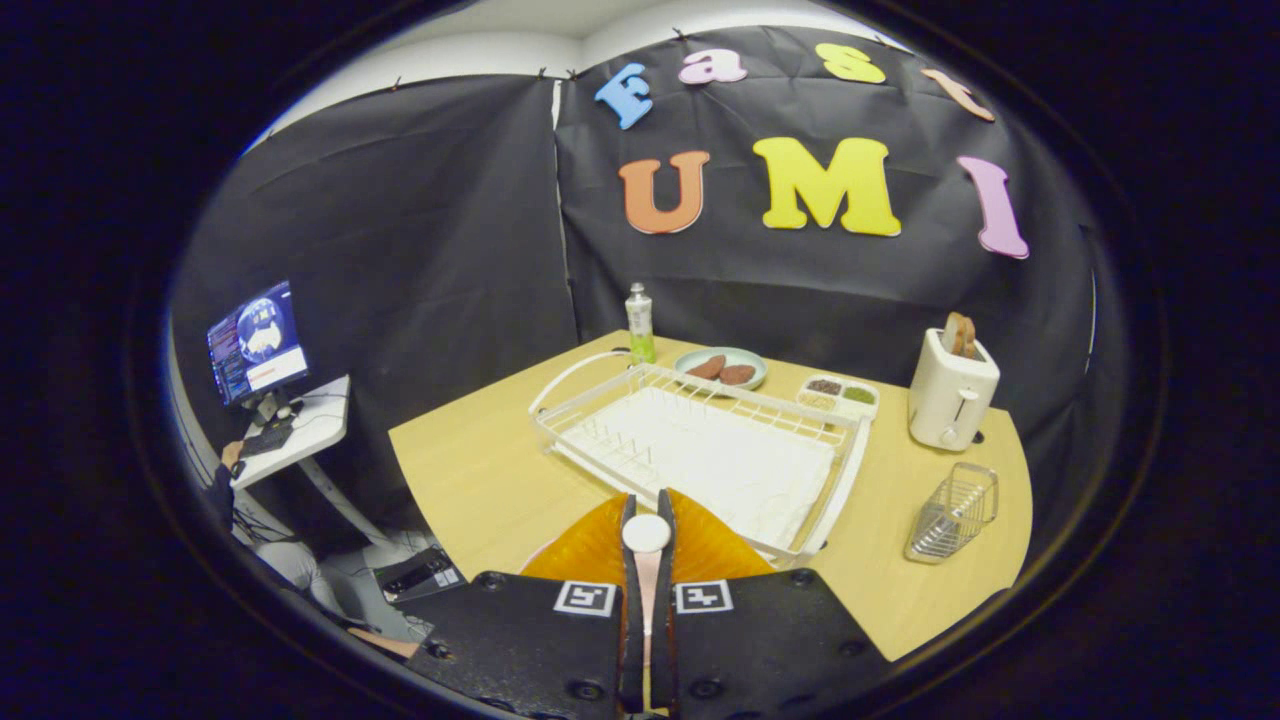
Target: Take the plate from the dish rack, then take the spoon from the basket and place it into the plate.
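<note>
Far to the left we see a monitor (257, 343) on a small white side table (300, 435), with a keyboard (265, 440) in front of it and a person's hand (232, 455) near the keyboard. On the floor below lies a dark laptop-like device (420, 575).

Moving right, the wooden desk (470, 480) carries the white dish rack (700, 455), which sits on a white mat and has no plate standing in its slots. Behind the rack's left corner stands a clear bottle (640, 322) with green liquid at its base.

In the middle, at the near edge of the desk, our fingers (647, 560) are closed on the spoon (646, 560): its pale round end shows at the fingertips and its handle runs back between them. Directly under the fingers lies the orange plate (580, 550), on the desk just in front of the rack, its ribbed rim showing on both sides of the spoon.

Further right, behind the rack, a pale green dish (722, 368) holds two brown pieces, and beside it sits a small divided tray (838, 395) with dark and green contents. Then comes the white toaster (950, 395) with bread sticking out of it, and in front of it the wire basket (953, 512), well apart from the fingers
</note>
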